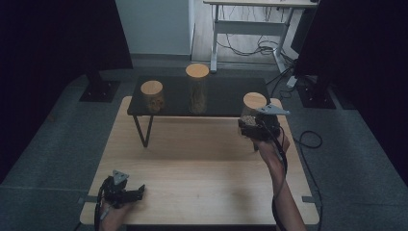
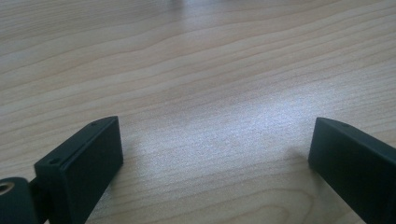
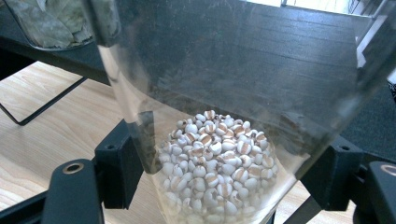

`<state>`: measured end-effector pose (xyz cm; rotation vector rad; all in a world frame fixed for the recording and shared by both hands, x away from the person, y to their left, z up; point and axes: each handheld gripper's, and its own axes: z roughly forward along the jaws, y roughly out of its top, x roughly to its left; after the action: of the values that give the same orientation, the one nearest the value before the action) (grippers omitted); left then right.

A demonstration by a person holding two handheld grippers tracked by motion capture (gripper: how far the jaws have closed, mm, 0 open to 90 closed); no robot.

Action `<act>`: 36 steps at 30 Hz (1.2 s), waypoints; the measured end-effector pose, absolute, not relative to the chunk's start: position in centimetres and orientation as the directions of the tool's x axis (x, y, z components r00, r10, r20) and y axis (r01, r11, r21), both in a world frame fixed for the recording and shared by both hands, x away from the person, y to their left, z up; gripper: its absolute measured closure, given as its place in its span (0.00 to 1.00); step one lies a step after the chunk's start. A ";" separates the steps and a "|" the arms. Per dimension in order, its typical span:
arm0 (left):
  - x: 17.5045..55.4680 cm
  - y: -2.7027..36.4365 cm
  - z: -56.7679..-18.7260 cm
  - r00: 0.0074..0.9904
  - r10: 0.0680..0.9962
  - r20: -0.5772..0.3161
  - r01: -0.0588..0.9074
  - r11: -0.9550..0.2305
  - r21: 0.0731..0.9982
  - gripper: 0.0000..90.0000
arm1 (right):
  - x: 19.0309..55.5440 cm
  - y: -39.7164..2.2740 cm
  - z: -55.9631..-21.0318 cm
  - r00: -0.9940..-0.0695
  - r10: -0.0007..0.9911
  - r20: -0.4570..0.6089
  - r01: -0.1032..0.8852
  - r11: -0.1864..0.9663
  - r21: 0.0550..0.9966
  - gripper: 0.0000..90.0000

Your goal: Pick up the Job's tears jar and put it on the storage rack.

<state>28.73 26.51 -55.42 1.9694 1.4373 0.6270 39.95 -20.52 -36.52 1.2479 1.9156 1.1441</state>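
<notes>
Beans filled the bottom of the jar (image 3: 219,154) pinched between my right claw's (image 1: 260,127) jaws just before the shelf (image 1: 226,94), so I judged a carry underway, needing a level set-down, while my left claw (image 1: 126,192) rested spread.

The light wood table (image 1: 192,178) has a pale grain surface and rounded corners. At its far edge stands a low black shelf (image 1: 226,96) on thin black wire legs (image 1: 143,131). Two clear jars with round wooden lids stand on the shelf: a short jar (image 1: 152,96) at the left and a taller jar (image 1: 197,89) at the centre, well apart.
</notes>
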 end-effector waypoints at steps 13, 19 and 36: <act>28.7 26.5 -55.4 0.298 0.954 0.019 0.663 -0.221 0.715 0.03 | 40.1 -20.3 -35.3 -0.400 0.916 -0.010 0.419 0.192 0.887 0.28; 28.7 26.5 -55.4 0.298 0.954 0.020 0.663 -0.222 0.715 0.03 | 40.1 -20.3 -34.9 -0.399 0.917 -0.006 0.421 0.189 0.887 0.28; 28.7 26.5 -55.4 0.299 0.954 0.020 0.663 -0.222 0.715 0.03 | 40.2 -20.3 -33.8 -0.394 0.919 0.000 0.427 0.183 0.886 0.28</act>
<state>28.74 26.51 -55.42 1.9707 1.4355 0.6266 40.23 -20.34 -33.75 1.2593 1.9112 1.1556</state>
